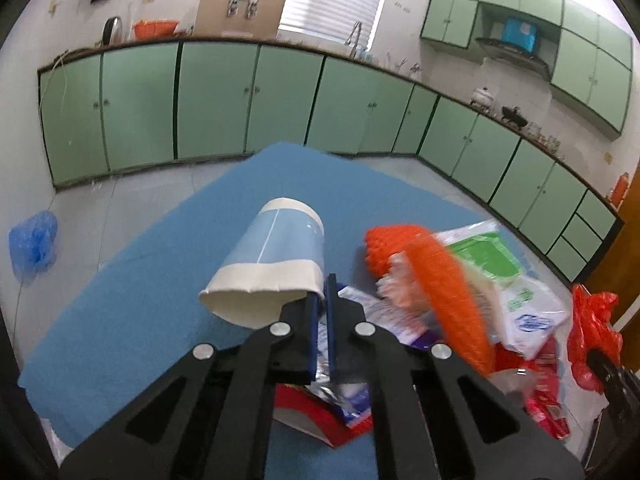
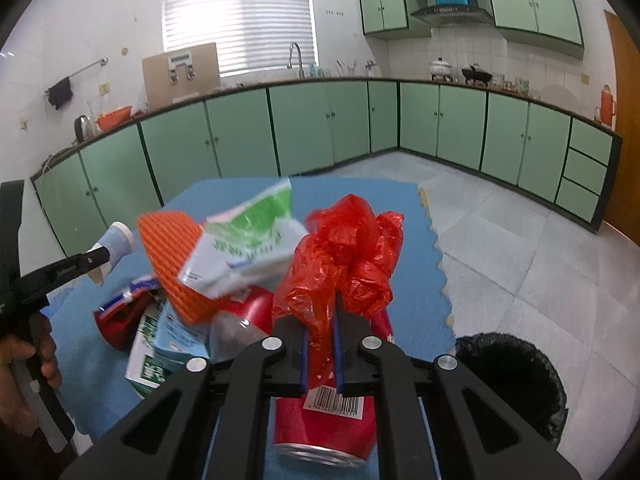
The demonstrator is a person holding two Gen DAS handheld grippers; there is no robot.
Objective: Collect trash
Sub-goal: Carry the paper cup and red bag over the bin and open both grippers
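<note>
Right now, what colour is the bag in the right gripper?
Red plastic bag; clearest in the right wrist view.

No lettering is legible; the red can (image 2: 326,420) bears a barcode (image 2: 334,400) whose digits are too blurred to read.

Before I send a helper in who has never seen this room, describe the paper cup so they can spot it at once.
Find the blue mat on the kitchen floor, with a heap of trash on one side. At the heap's left edge, the left gripper pinches the paper cup by its rim. It is the only pale blue cone with white bands; its neighbours are crumpled wrappers, an orange ridged sheet and red packets.
</note>
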